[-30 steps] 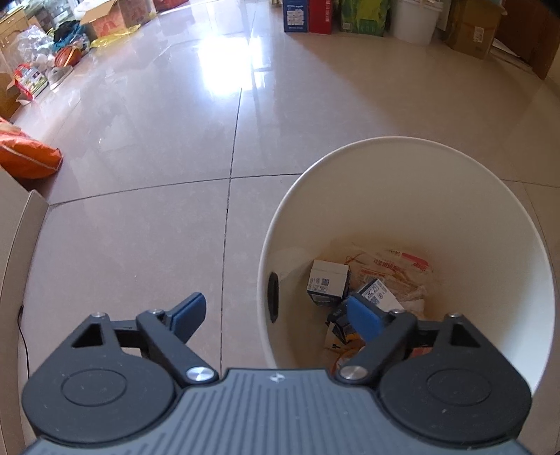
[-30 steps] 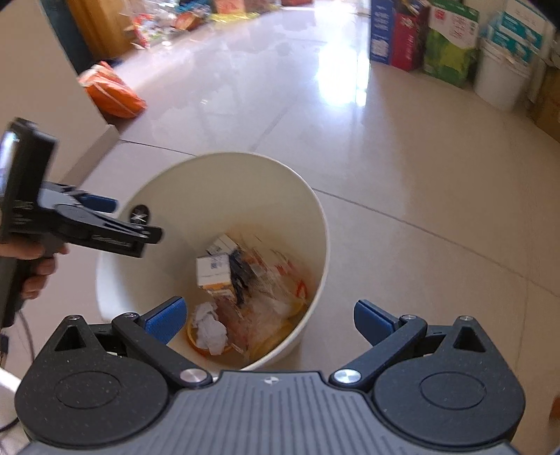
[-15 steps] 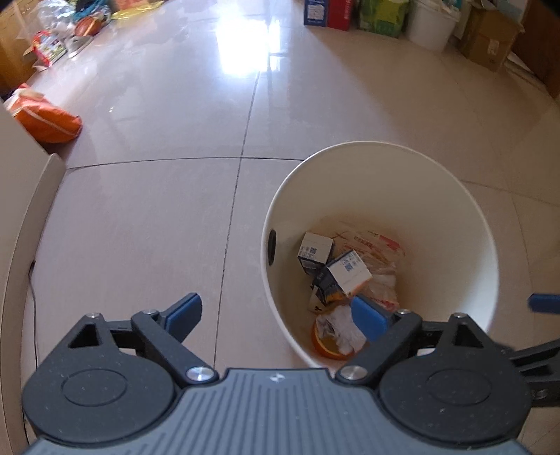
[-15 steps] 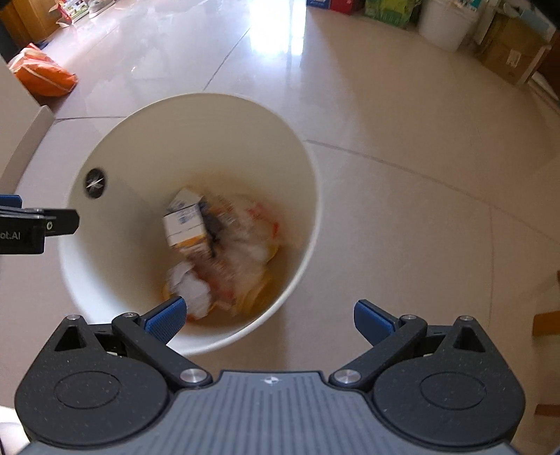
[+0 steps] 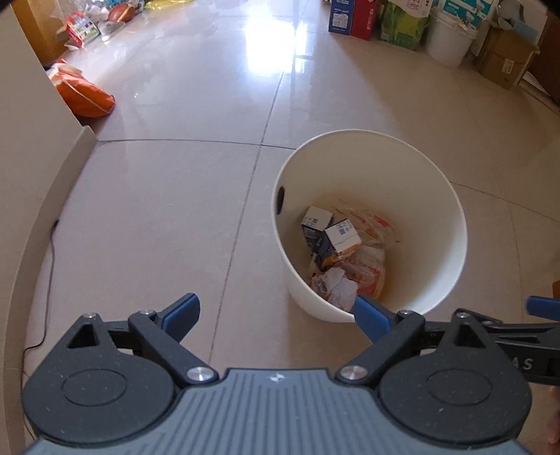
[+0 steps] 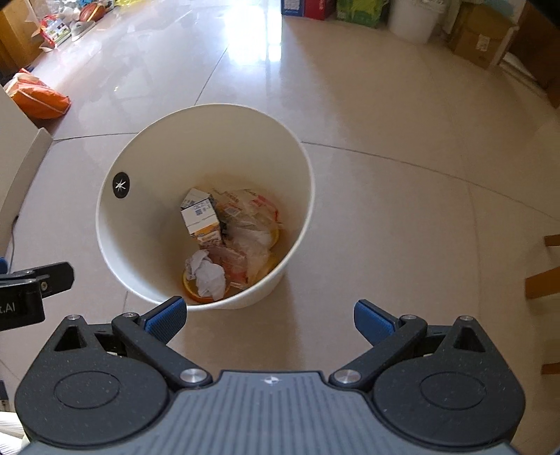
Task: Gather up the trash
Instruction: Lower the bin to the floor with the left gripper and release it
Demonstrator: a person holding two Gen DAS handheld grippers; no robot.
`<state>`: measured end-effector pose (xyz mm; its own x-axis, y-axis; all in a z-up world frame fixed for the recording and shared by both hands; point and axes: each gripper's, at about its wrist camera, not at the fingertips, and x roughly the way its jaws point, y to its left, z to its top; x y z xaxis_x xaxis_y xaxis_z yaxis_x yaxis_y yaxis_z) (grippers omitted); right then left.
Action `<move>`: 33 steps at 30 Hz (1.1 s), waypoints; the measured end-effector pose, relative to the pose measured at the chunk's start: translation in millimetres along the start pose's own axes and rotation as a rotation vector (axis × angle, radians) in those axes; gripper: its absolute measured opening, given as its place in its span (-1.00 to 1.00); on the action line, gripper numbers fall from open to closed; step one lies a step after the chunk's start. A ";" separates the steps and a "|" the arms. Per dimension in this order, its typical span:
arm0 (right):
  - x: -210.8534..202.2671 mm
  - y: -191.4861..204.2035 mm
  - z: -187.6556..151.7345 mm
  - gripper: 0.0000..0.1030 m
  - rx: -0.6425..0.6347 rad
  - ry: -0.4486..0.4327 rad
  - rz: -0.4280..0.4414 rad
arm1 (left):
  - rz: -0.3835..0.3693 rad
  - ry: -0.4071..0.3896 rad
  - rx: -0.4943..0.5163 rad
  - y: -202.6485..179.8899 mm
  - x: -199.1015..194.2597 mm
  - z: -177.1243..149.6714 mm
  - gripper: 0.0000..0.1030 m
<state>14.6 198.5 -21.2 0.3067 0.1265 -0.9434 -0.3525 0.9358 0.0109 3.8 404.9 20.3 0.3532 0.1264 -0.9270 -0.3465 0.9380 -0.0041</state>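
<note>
Bin (image 6: 210, 119) frame centre, just ahead of right gripper (image 6: 267, 320); right-of-centre for left gripper (image 5: 276, 316). Both jaws apart, empty; right nearer.

left gripper body (image 6: 17, 308): white letters ".AI" on its black side, cut off at the picture's edge
right gripper body (image 5: 525, 364): pale letters "AS" on its black side, the rest out of view
white bin (image 6: 206, 115): round black sticker (image 6: 120, 185) with a white star-like mark on the inner wall, no words
small cartons (image 6: 200, 215) in the bin: square printed codes and fine print, too small to read
boxes (image 5: 344, 15) at the far wall: print unreadable
</note>
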 end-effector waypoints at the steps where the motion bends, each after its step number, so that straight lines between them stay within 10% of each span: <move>1: -3.8 -0.1 -3.2 1.00 0.004 -0.004 -0.007 | 0.007 -0.008 0.003 -0.1 -2.1 -0.8 0.85; 33: -27.6 20.2 -15.7 1.00 0.037 0.010 -0.095 | -0.012 -0.022 0.075 0.3 -12.8 -10.7 0.87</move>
<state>-14.9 208.7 -0.2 0.3280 0.0338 -0.9441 -0.2892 0.9550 -0.0662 -10.1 400.2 28.2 0.3763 0.1213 -0.9185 -0.2766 0.9609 0.0136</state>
